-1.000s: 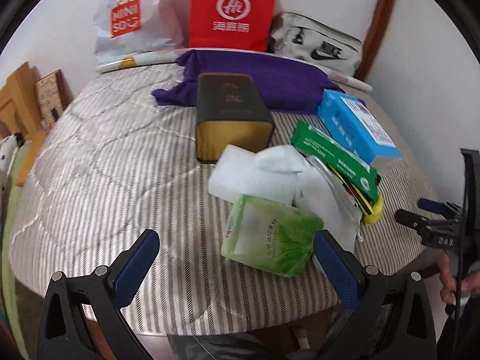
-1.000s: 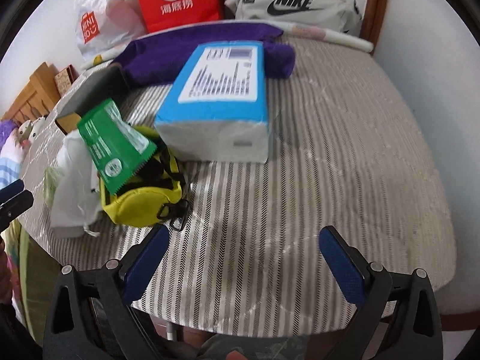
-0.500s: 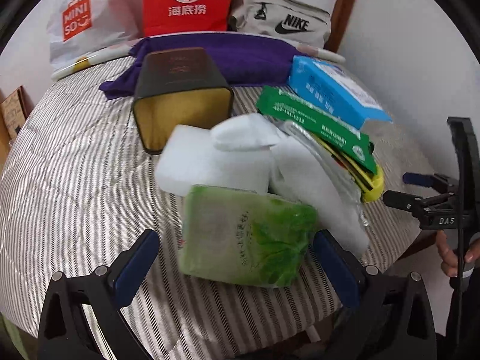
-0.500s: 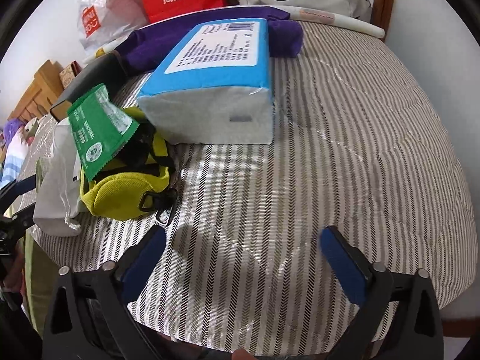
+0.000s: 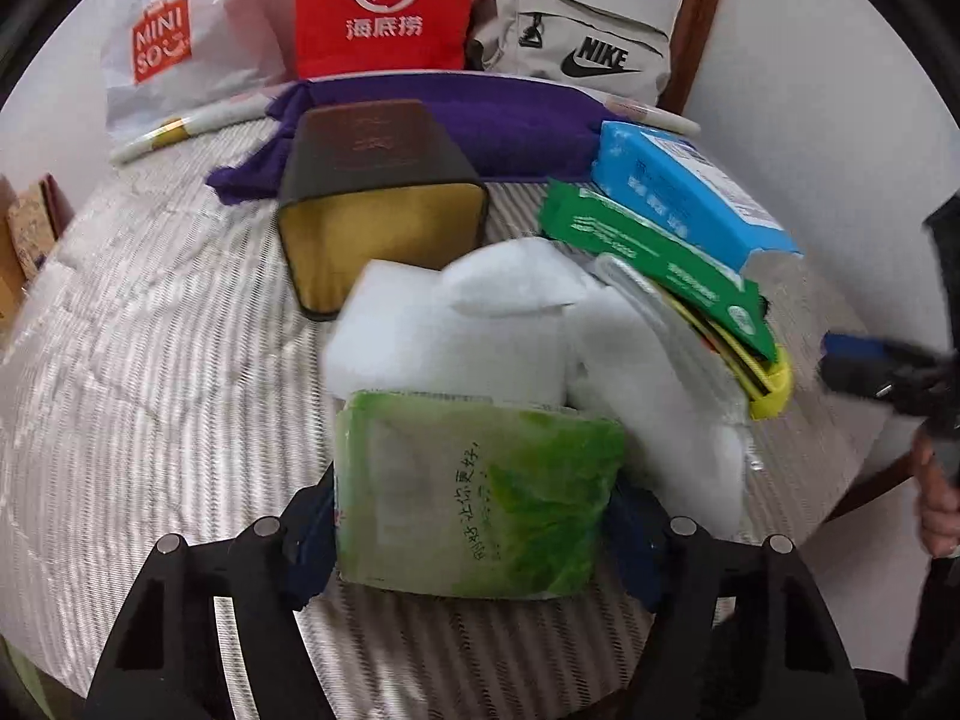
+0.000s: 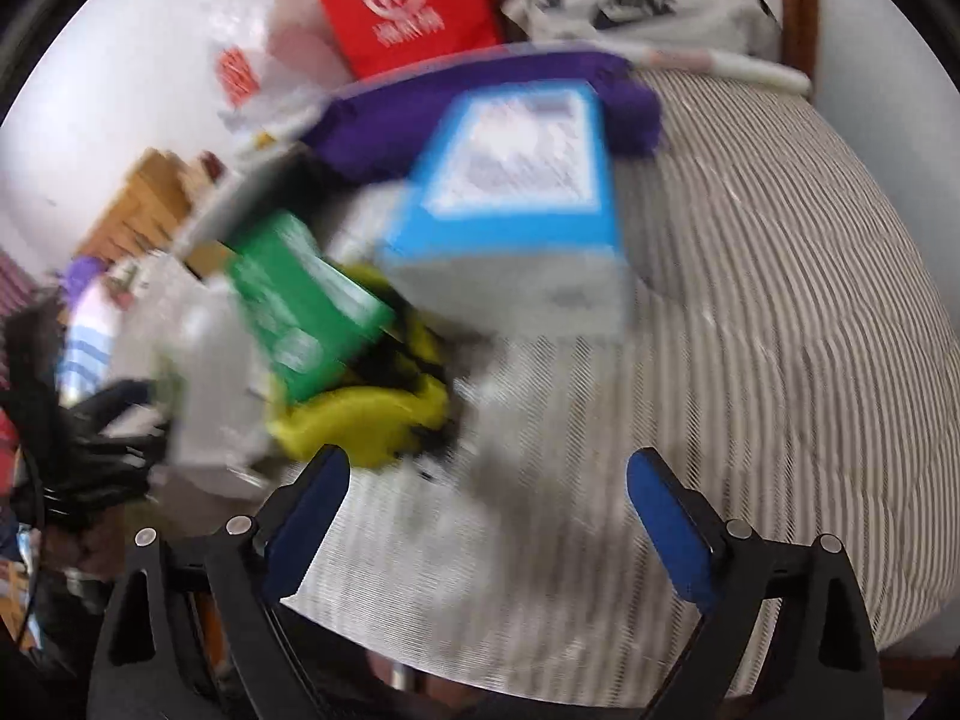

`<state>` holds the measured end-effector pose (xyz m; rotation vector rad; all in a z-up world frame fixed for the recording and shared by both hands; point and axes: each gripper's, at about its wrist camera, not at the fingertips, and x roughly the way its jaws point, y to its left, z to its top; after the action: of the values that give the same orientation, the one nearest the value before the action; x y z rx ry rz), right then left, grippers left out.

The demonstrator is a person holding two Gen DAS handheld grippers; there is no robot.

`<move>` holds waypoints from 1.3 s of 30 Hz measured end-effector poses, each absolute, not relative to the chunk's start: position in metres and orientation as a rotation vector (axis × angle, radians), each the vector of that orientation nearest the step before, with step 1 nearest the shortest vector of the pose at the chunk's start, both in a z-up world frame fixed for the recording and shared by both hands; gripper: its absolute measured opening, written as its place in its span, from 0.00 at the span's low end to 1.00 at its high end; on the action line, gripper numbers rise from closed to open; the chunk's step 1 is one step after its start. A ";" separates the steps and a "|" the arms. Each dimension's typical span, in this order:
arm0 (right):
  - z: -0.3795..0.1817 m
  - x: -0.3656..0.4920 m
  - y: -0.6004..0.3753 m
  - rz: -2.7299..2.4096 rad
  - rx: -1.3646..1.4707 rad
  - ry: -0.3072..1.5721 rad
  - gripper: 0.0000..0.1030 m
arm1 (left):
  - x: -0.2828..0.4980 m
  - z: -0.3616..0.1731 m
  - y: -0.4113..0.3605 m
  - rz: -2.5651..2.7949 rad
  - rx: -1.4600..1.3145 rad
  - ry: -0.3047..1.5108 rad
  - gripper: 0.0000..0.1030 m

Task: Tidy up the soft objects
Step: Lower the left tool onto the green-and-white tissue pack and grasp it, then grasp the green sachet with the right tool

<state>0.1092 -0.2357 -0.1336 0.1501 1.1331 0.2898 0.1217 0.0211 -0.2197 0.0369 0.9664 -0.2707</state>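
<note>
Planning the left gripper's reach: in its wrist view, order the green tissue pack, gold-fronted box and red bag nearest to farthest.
1. Green tissue pack, between the left gripper fingers.
2. Gold-fronted box, mid-bed, slightly left.
3. Red bag, against the back wall.

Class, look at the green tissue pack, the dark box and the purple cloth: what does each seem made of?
Green tissue pack: thin plastic film, slightly glossy and wrinkled, likely over soft paper. Dark box: looks rigid, probably metal or card, with a gold inside. Purple cloth: matte, fuzzy fabric that folds softly.
</note>
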 end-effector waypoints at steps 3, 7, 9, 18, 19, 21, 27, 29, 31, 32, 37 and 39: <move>-0.112 0.113 -0.216 0.360 0.103 1.053 0.91 | 0.122 -0.217 0.026 -0.240 0.054 0.954 0.70; -0.091 0.129 -0.186 0.431 0.042 0.979 0.91 | 0.125 -0.211 0.038 -0.211 0.042 0.948 0.70; -0.090 0.137 -0.177 0.456 0.029 0.966 0.89 | 0.128 -0.211 0.048 -0.187 0.026 0.953 0.70; -0.107 0.157 -0.139 0.551 -0.114 1.010 0.74 | 0.141 -0.223 0.076 -0.164 -0.083 0.980 0.70; -0.110 0.159 -0.139 0.552 -0.122 1.021 0.74 | 0.142 -0.222 0.077 -0.168 -0.085 0.977 0.70; -0.114 0.165 -0.136 0.567 -0.133 1.049 0.74 | 0.144 -0.222 0.076 -0.174 -0.087 0.974 0.70; -0.125 0.172 -0.123 0.582 -0.253 1.086 0.69 | 0.144 -0.223 0.082 -0.190 -0.103 0.957 0.71; -0.124 0.172 -0.121 0.596 -0.250 1.089 0.50 | 0.144 -0.223 0.082 -0.194 -0.106 0.957 0.71; -0.125 0.170 -0.119 0.611 -0.263 1.096 0.49 | 0.144 -0.223 0.081 -0.193 -0.104 0.957 0.71; -0.125 0.170 -0.118 0.605 -0.274 1.093 0.48 | 0.144 -0.223 0.081 -0.192 -0.104 0.956 0.71; -0.114 0.167 -0.125 0.608 -0.218 1.070 0.41 | 0.144 -0.223 0.084 -0.193 -0.125 0.962 0.71; -0.107 0.165 -0.129 0.617 -0.186 1.057 0.41 | 0.145 -0.222 0.086 -0.189 -0.142 0.970 0.71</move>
<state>0.1646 -0.1286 -0.1073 -0.1863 1.0570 0.6174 0.1446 0.0862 -0.2223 -0.1421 0.9697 -0.1888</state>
